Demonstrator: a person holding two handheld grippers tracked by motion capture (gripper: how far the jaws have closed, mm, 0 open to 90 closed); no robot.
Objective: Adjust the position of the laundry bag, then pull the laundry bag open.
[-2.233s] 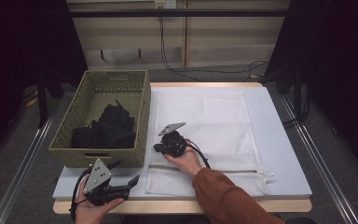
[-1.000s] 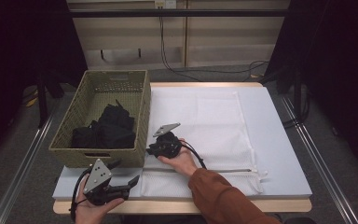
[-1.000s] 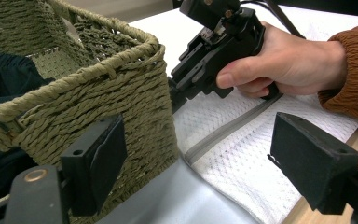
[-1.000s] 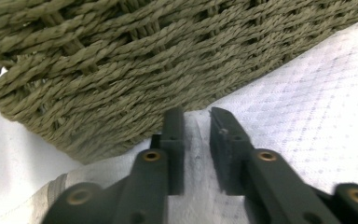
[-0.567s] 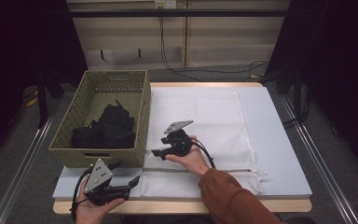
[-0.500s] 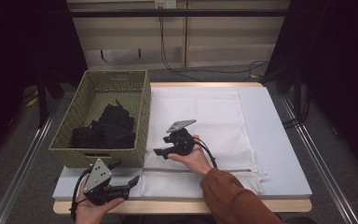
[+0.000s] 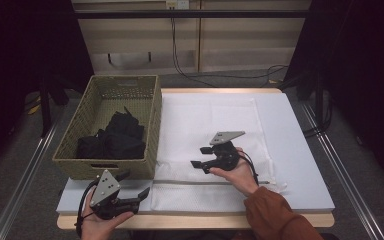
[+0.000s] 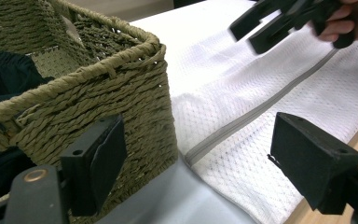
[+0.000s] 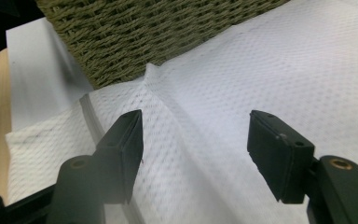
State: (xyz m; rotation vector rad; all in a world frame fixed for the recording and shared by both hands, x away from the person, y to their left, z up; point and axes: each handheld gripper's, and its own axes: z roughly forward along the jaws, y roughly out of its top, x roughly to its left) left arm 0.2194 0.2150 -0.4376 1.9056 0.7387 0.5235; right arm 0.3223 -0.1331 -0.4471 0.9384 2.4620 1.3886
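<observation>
A white mesh laundry bag (image 7: 215,117) lies flat on the table, with a grey zipper (image 7: 180,182) along its near part. My right gripper (image 7: 198,166) hovers over the bag's near middle and points left toward the basket. Its jaws have just been opening and stand wide apart (image 9: 193,130) with only mesh below them. My left gripper (image 7: 134,184) rests in a hand at the table's front left corner. It is open (image 8: 200,154), with the basket's corner and the zipper beyond its jaws.
A woven olive basket (image 7: 152,120) stands at the table's left, holding black clothes (image 7: 112,140). Its near corner (image 8: 121,88) is close to my left gripper. The table's wooden front edge (image 7: 200,220) runs below the bag. Cables hang at the back.
My right gripper has moved right, away from the basket's side, and slightly up over the bag, and its jaws now stand wider. The left hand has stayed where it was.
</observation>
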